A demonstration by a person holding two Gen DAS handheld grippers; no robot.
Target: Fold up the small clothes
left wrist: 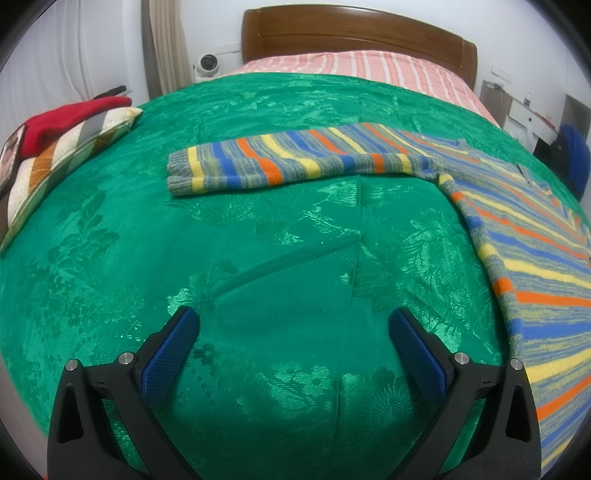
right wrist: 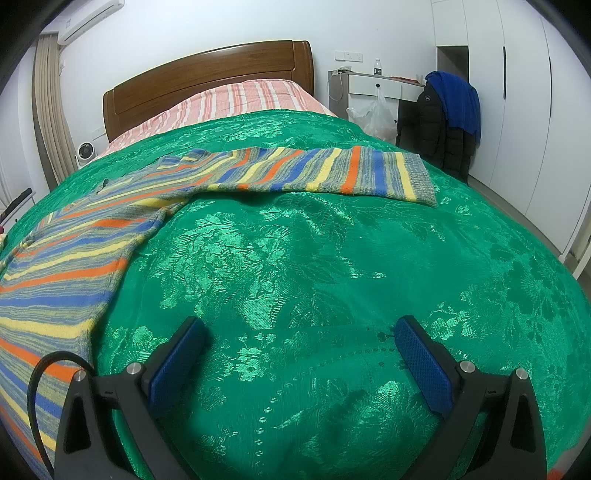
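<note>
A striped knit sweater (left wrist: 535, 236) in blue, yellow, orange and grey lies flat on the green bedspread (left wrist: 280, 266). In the left wrist view its body fills the right side and one sleeve (left wrist: 295, 158) stretches left across the bed. In the right wrist view the body (right wrist: 62, 266) lies at the left and the other sleeve (right wrist: 332, 173) stretches right. My left gripper (left wrist: 293, 325) is open and empty, over bare bedspread left of the sweater. My right gripper (right wrist: 301, 332) is open and empty, over bare bedspread (right wrist: 332, 277) right of the sweater.
A striped pillow (left wrist: 55, 162) with a red garment (left wrist: 70, 118) on it lies at the bed's left edge. A wooden headboard (left wrist: 354, 33) and pink striped sheet (left wrist: 362, 66) are at the far end. A chair with dark and blue coats (right wrist: 447, 114) stands right of the bed.
</note>
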